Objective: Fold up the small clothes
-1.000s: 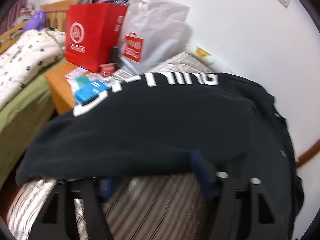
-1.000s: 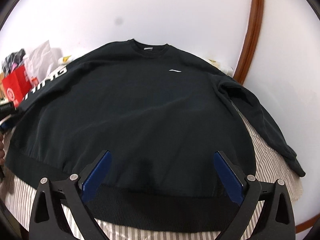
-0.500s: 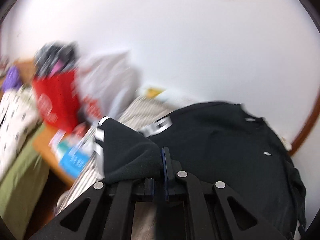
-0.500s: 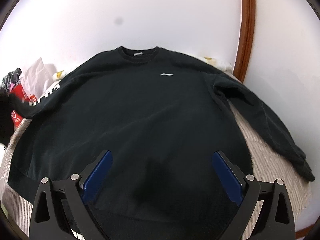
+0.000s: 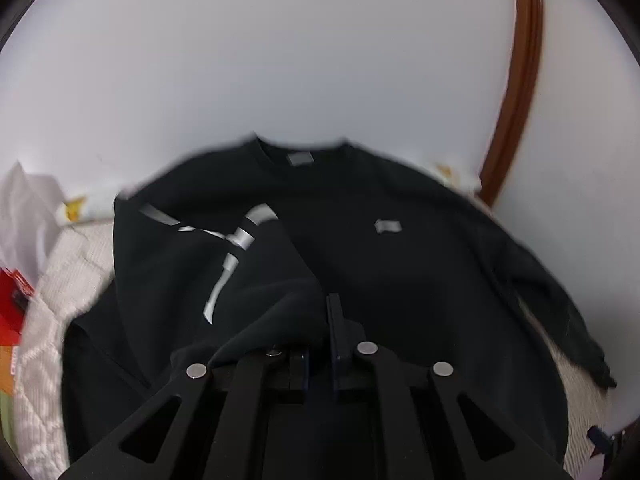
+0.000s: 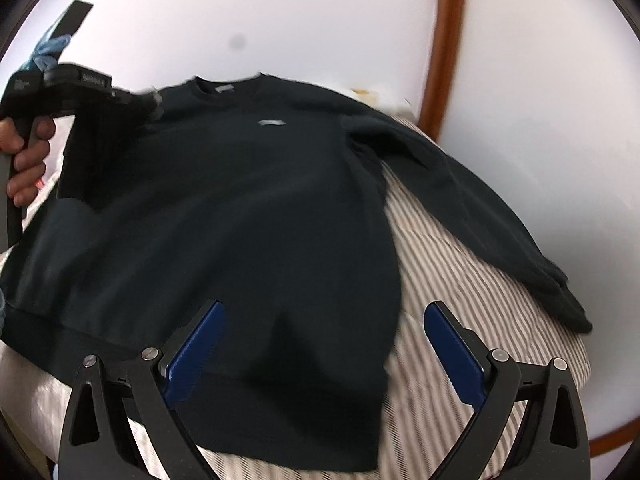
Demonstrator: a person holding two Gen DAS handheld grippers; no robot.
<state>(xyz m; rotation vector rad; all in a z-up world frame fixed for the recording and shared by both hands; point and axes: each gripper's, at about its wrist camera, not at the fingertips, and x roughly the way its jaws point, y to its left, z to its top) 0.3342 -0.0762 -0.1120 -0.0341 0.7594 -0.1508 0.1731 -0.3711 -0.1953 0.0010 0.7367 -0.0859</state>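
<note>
- Currently, the left gripper [image 5: 320, 320] is pinching the lettered sleeve [image 5: 224, 280] of the black sweatshirt [image 6: 240, 208], holding it over the chest.
- Meanwhile, the right gripper [image 6: 320, 344] is hovering spread wide over the hem.
- Underneath, the sweatshirt is lying on the striped bedding [image 6: 460, 280].

Both wrist views look down, sharing sweatshirt [image 5: 420, 280]

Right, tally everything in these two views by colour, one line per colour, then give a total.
Black: 3 - sweatshirt, left hand-held gripper shut on its sleeve, right hand-held gripper open
White: 2 - striped bedcover, plastic bag
Red: 1 - bag
Brown: 1 - wooden trim
Total: 7
</note>
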